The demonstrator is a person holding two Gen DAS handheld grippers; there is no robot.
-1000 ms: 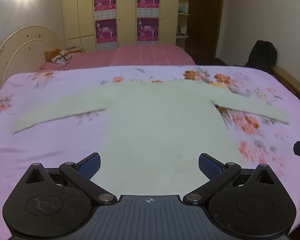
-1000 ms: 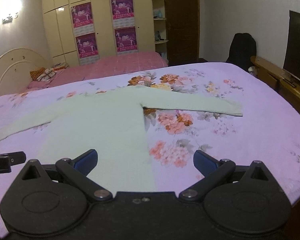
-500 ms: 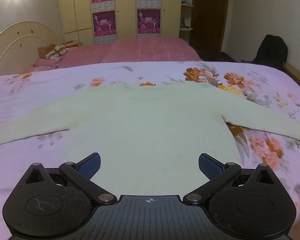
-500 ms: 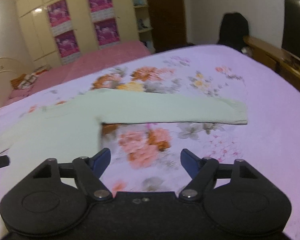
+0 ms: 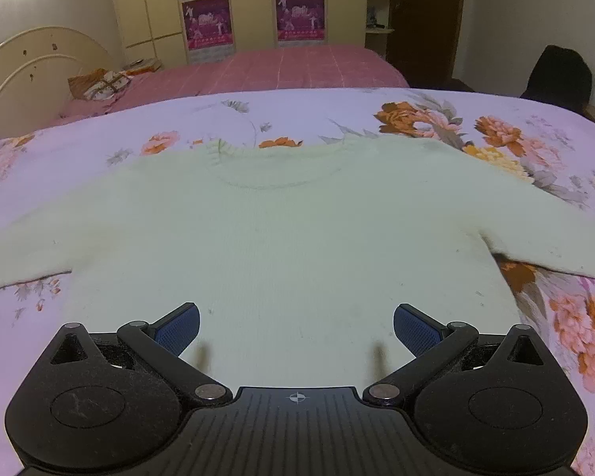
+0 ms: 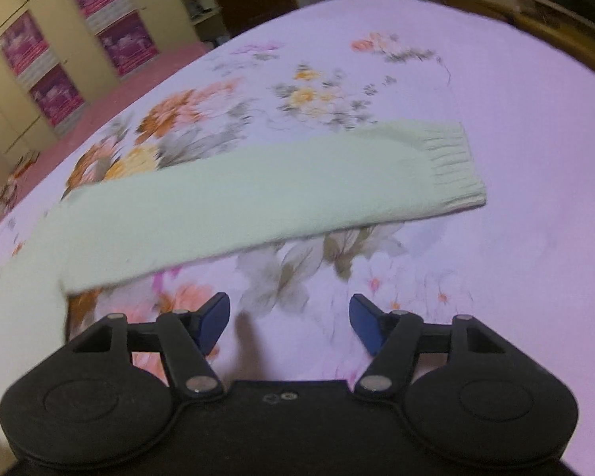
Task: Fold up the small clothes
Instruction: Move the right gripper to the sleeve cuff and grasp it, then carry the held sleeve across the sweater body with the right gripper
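Cream wardrobe [image 5: 250, 4] (4 posters), pink bed [image 5: 281, 67].

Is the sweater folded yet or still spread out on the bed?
Spread out. The sweater lies flat on the floral bedspread, its right sleeve stretched sideways, cuff unfolded. No fold shows.

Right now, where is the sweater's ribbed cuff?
In the right wrist view, the cuff lies flat on the floral bedspread, up and right of the open right gripper, at the outstretched sleeve's far end.

Pale green knit sweater [image 5: 289, 238], flat, sleeves spread, on floral bedspread [image 5: 79, 150].
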